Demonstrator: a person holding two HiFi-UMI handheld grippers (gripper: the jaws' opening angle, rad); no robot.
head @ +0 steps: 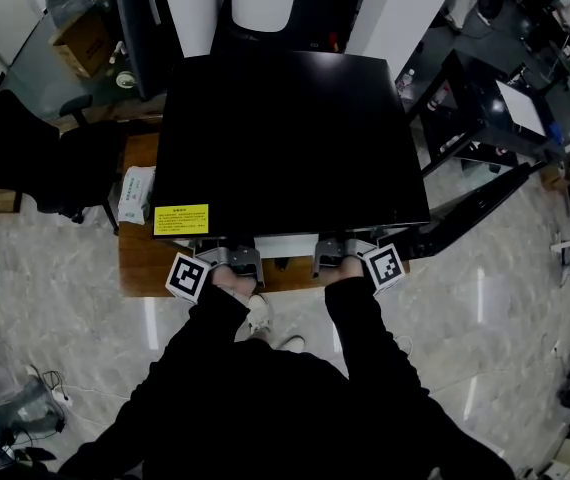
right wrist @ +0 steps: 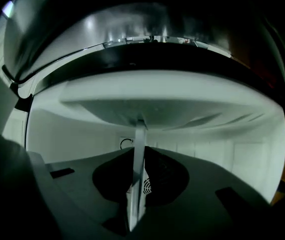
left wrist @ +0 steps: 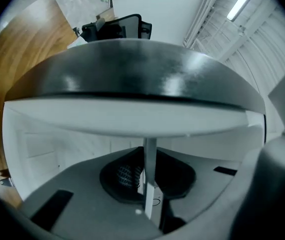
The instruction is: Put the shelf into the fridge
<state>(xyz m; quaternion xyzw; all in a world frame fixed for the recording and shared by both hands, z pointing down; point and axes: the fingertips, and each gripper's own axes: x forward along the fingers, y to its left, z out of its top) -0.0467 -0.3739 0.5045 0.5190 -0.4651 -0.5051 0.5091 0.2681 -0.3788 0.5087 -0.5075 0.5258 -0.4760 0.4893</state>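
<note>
A small black fridge (head: 285, 138) stands on a wooden table (head: 137, 260), seen from above. The white shelf (head: 285, 244) shows as a pale strip at the fridge's front opening. My left gripper (head: 229, 262) and right gripper (head: 337, 258) sit side by side at that strip. In the left gripper view the shelf (left wrist: 149, 159) is a thin white plate seen edge-on, and my left gripper (left wrist: 149, 184) is shut on it. The right gripper view shows the same thin plate (right wrist: 139, 154) with my right gripper (right wrist: 138, 184) shut on it. White fridge interior (right wrist: 207, 149) lies beyond the jaws.
A yellow label (head: 181, 219) sits on the fridge's front left edge. A pack of wipes (head: 137, 194) lies on the table left of the fridge. A black chair (head: 35, 158) stands at the left, and a black stand (head: 485, 128) at the right.
</note>
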